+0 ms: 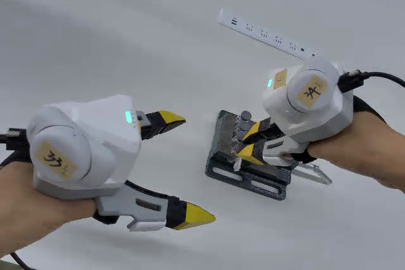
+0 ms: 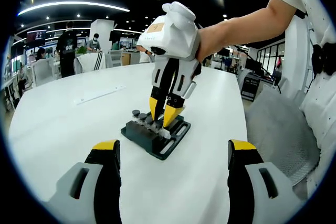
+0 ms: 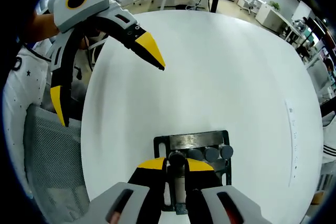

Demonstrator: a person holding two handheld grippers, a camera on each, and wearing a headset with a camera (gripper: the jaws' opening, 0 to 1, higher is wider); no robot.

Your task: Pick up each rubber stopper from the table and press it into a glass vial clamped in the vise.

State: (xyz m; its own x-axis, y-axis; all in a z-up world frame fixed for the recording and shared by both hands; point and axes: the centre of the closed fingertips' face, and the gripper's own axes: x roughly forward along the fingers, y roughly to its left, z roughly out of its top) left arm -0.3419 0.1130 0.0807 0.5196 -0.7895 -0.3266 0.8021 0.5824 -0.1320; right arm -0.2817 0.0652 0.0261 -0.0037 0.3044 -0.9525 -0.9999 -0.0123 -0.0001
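The end stopper (image 3: 177, 157) in the vise (image 3: 191, 141) is clamped by the right claw (image 3: 177, 164); the left claw (image 1: 197, 167) is held wide apart over the desk (image 1: 95, 42).

Bright, even ceiling strip lights (image 2: 73, 6), soft shadows on table (image 1: 95, 30), fisheye edges warped, sharp ctr.

"33" left gripper (image 1: 195, 167); "34" right gripper (image 1: 245, 145)

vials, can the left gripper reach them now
Likely yes: bare table between the open left gripper and the vise, though the right gripper, shut on a stopper, blocks some vials.
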